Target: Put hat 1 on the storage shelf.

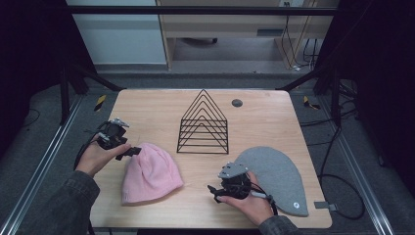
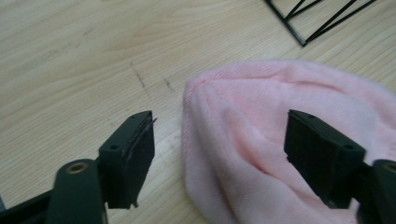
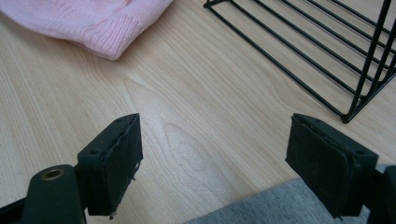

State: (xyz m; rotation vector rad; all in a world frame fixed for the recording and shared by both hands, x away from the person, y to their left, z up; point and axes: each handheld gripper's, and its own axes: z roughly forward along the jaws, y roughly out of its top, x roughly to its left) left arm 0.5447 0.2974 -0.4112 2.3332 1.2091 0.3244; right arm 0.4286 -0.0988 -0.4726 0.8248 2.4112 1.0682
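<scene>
Pink knit hat [image 1: 150, 174] is seen lying flat on the wooden surface [image 1: 156, 110], left of centre and toward the near edge. Its long axis is set on a slight diagonal, the rounded crown pointed away toward the far left and the ribbed brim turned toward the person's side. A grey hat [image 1: 276, 176] is laid flat at the near right, its rounded crown aimed at the far left and its brim at the near right corner. A black wire rack [image 1: 203, 125] with a peaked top is stood upright behind the two, just beyond centre, and nothing is held in it.

The left gripper [image 1: 128, 152] is held in the left hand [image 1: 95, 157] just beside the crown of the pink hat. In the left gripper view its jaws are spread wide, one over bare wood and the other over the pink knit, with nothing pressed between them. The right gripper [image 1: 213, 190] is held in the right hand [image 1: 249, 200] at the grey hat's left edge, between the two hats. Its jaws are likewise spread wide over bare wood, and nothing is gripped.
</scene>
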